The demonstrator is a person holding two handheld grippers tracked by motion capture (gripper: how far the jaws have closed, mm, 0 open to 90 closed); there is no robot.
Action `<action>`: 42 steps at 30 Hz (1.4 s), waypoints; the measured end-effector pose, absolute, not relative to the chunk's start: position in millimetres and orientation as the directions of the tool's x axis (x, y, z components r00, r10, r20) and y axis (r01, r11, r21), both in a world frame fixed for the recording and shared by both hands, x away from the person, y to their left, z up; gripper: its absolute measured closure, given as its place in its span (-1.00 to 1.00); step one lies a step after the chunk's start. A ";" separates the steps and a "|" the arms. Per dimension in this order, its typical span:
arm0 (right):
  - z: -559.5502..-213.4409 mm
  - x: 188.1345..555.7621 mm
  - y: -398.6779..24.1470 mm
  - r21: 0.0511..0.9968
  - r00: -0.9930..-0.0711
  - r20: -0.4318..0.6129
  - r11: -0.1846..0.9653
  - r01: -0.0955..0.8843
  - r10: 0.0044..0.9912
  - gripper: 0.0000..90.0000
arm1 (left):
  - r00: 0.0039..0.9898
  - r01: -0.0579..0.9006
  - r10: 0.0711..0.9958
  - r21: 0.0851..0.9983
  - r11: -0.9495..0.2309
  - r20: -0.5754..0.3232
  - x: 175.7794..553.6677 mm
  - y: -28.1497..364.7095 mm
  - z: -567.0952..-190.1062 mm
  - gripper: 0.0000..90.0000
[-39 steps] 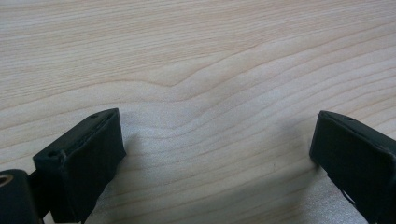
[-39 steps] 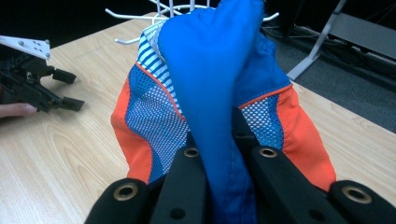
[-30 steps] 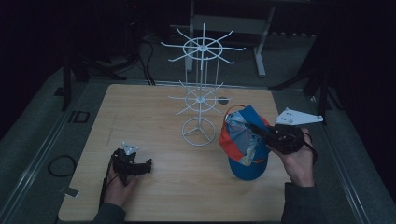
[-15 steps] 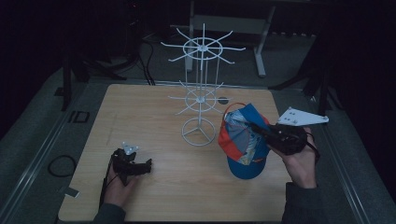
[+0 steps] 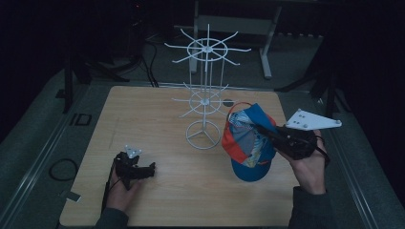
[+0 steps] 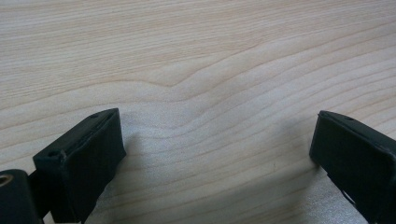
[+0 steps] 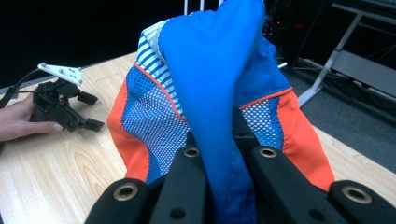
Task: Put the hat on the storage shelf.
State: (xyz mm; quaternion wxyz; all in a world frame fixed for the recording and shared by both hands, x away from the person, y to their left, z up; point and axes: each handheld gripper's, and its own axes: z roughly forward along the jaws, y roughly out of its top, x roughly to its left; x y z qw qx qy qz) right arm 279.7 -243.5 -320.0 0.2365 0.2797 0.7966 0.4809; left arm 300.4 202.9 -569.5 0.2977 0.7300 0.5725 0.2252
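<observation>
- Dim room around a pale wooden table.
- Left hand-held gripper rests on the table's near left, jaws spread wide, nothing between them.
- Right hand-held gripper, near right, is clamped on a blue-and-orange cap, held above the table.
- Farther back stands a white wire rack, just left of the cap.

The pale wooden surface carries a white wire rack near its middle; the left tool rests near its front-left corner.
</observation>
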 end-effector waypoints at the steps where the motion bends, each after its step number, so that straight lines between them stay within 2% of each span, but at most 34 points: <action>1: -318.9 279.2 -243.3 0.898 -0.733 -0.112 0.384 0.214 0.671 0.96 | 0.243 0.702 0.970 0.693 -0.167 -0.012 300.4 202.9 -569.5 -0.93; 42: -288.2 279.5 -228.4 0.924 -0.748 -0.149 0.361 0.128 0.647 0.97 | 0.243 0.702 0.970 0.693 -0.167 -0.012 300.4 203.0 -569.5 -0.93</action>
